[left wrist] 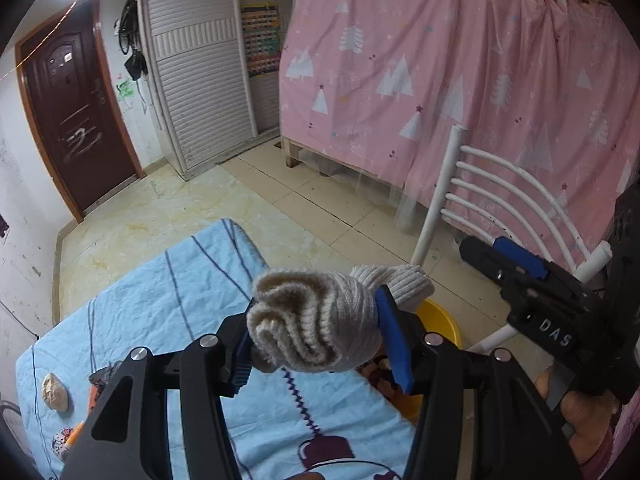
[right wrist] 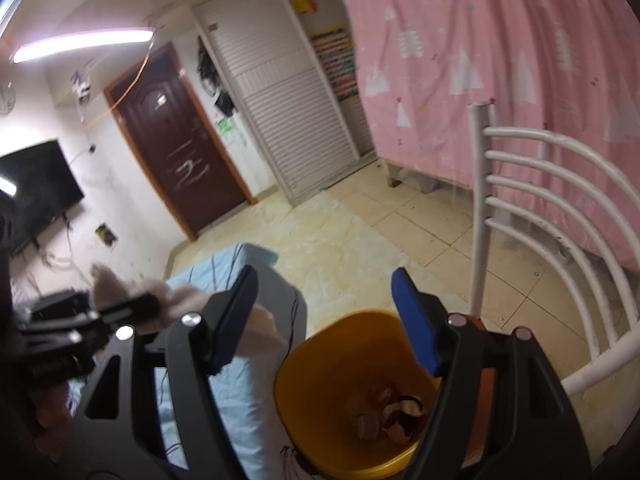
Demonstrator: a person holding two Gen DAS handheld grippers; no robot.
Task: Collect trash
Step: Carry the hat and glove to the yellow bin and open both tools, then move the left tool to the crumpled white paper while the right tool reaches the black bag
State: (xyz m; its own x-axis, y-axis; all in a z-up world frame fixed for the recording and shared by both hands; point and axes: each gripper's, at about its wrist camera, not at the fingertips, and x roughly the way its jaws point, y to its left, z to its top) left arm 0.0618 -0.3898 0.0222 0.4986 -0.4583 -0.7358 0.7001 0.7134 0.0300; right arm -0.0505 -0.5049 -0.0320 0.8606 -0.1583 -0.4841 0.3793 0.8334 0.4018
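The left gripper pinches a cream knitted sock between its jaws, held above the blue-covered counter. The right gripper hangs with jaws spread and nothing between them, over the yellow bin beside the counter's edge. Scraps lie in the bin's bottom. A crumpled paper wad rests on the counter.

Right gripper body: we read white raised letters "DAS", seen from the left wrist view.
Door: we see pale scrawled marks, but cannot read them as letters.
Wall poster: we see a grid of coloured cells; its print is too small for us to read.
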